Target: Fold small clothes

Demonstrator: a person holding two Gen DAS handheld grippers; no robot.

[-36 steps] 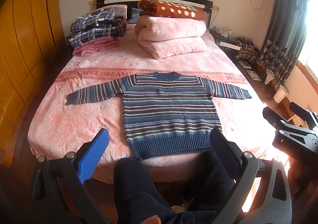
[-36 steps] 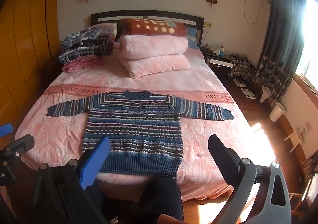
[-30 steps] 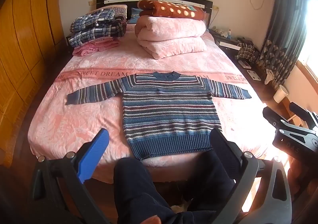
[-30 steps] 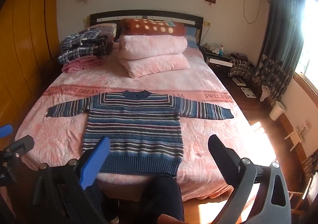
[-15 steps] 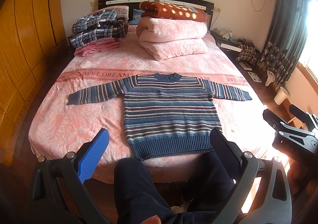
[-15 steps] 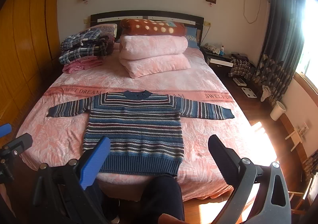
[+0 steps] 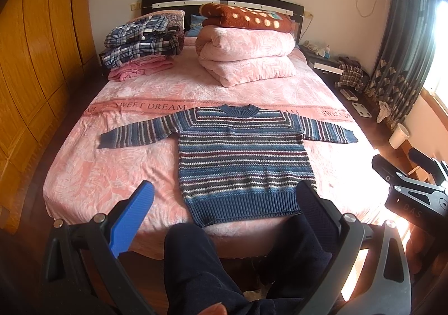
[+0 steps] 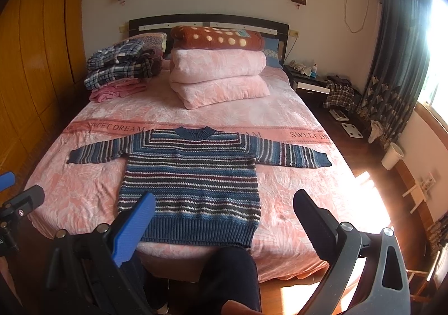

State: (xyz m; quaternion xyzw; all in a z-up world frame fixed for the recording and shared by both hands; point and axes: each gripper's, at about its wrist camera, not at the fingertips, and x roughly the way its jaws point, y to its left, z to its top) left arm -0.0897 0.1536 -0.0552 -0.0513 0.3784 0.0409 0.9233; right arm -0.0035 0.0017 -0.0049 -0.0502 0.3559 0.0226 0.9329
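Almost nothing has changed over the last second: the left gripper (image 7: 224,204) and right gripper (image 8: 224,208) still hover with fingers apart, while the striped sweater (image 7: 240,155) lies flat at 12 o'clock on the bed (image 7: 84,175), unfolded.

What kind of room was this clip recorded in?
A home bedroom: a double bed with a dark headboard, folded quilts at its head, and a nightstand beside it.
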